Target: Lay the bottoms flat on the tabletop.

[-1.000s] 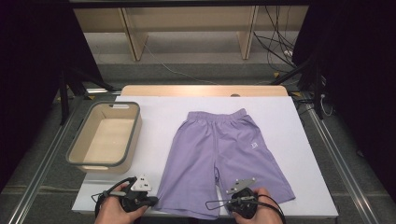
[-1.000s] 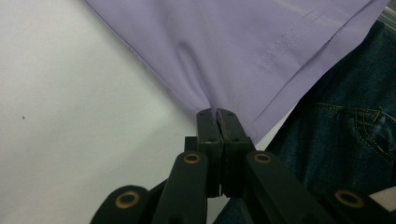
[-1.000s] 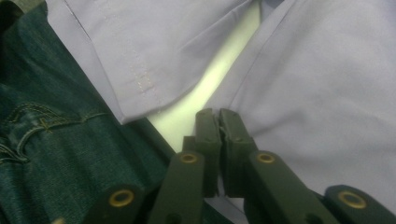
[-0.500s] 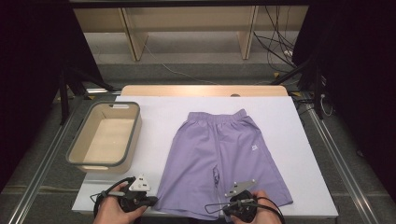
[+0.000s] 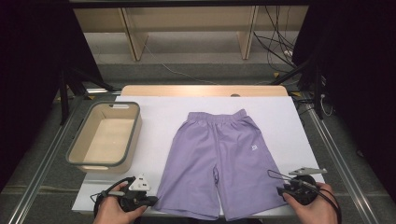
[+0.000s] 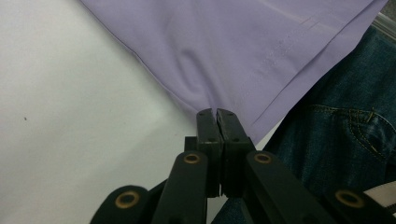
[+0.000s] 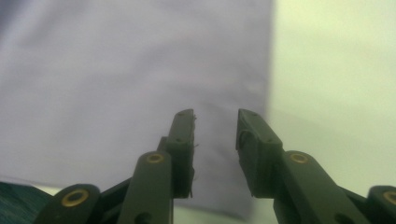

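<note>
Purple shorts [image 5: 219, 158] lie flat on the white table [image 5: 154, 116], waistband far, legs toward me. My left gripper [image 5: 152, 201] sits at the outer hem corner of the left leg. In the left gripper view its jaws [image 6: 215, 112] are shut on the puckered edge of the shorts [image 6: 233, 42]. My right gripper [image 5: 282, 191] is by the outer hem corner of the right leg. Its jaws [image 7: 215, 116] have just been opening and stand apart over the shorts [image 7: 116, 70], with no cloth pinched between them.
A beige bin with a grey-green rim [image 5: 105, 137] stands empty at the table's left. The table's near edge runs just under both hands, with blue jeans [image 6: 336, 130] below it. Wooden shelving and cables [image 5: 280, 51] lie beyond the far edge.
My right hand has slid right along the right leg's hem to its outer corner, and its jaws have parted. The left hand has stayed put.
</note>
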Demonstrator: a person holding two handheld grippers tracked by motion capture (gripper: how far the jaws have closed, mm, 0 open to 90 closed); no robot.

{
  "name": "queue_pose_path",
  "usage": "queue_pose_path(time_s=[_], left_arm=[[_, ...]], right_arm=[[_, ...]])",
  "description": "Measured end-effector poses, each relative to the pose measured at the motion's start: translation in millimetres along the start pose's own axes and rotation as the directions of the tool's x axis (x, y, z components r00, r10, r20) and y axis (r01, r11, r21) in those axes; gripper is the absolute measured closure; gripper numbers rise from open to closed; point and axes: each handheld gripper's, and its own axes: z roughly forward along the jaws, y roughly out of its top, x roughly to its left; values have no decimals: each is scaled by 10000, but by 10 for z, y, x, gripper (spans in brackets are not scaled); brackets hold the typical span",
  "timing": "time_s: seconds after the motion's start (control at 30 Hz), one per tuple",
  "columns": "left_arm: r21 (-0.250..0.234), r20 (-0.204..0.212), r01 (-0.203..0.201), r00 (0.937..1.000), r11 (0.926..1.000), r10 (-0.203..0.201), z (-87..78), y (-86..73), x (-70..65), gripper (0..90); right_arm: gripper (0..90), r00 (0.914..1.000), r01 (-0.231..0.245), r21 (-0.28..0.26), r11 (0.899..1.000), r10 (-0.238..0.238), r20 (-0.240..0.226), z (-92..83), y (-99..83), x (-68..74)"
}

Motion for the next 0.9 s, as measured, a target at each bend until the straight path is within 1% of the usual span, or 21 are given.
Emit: queue_pose_path(time_s=[0.03, 0.1, 0.23, 0.3, 0.33, 0.4, 0.43, 0.47, 0.53, 0.63, 0.7, 0.8, 0.9], left_arm=[[-7, 6, 15, 10000, 10000, -15, 1, 0, 1, 882], [0, 22, 14, 10000, 10000, -14, 0, 1, 3, 882], [-10, 31, 8, 10000, 10000, -8, 0, -1, 8, 882], [-8, 33, 16, 10000, 10000, -16, 2, -3, 11, 882], [-13, 32, 20, 10000, 10000, -20, 2, -3, 11, 882], [-44, 27, 37, 10000, 10000, -36, 3, -1, 11, 882], [-44, 26, 34, 10000, 10000, -34, 2, 0, 12, 882], [-44, 28, 32, 10000, 10000, -31, 1, 0, 13, 882], [-46, 21, 4, 10000, 10000, -4, -2, 0, 16, 882], [-78, 74, 17, 10000, 10000, -16, -6, -1, 12, 883], [-115, 84, -15, 10000, 9999, 16, -10, -1, 8, 882], [-128, 69, -54, 10000, 9999, 55, -13, -1, 13, 882], [-117, 69, -95, 9999, 9999, 96, -16, -2, 16, 882]], right_arm=[[675, 9999, -92, 76, 9999, 91, 85, 9, -20, -26], [678, 9995, -109, 290, 9995, 100, 299, 31, -45, -60], [724, 9993, -161, 382, 9991, 148, 354, 47, -55, -94], [776, 9990, -90, 407, 9991, 73, 437, 50, -55, -95], [817, 9992, -83, 432, 9990, 66, 396, 49, -54, -91], [868, 9995, -63, 510, 9987, 48, 312, 50, -49, -71], [893, 9996, 44, 529, 9986, -59, 283, 51, -48, -69], [900, 9996, 127, 556, 9984, -142, 255, 50, -47, -71], [900, 9997, 24, 645, 9979, -39, 228, 41, -47, -73], [900, 9998, -71, 950, 9955, 52, 209, 8, -51, -72], [900, 9998, -25, 1044, 9945, 4, 196, -13, -60, -75], [900, 9999, -104, 1305, 9914, 86, 143, -33, -78, -79], [900, 9998, -149, 1351, 9907, 135, 109, -38, -91, -87]])
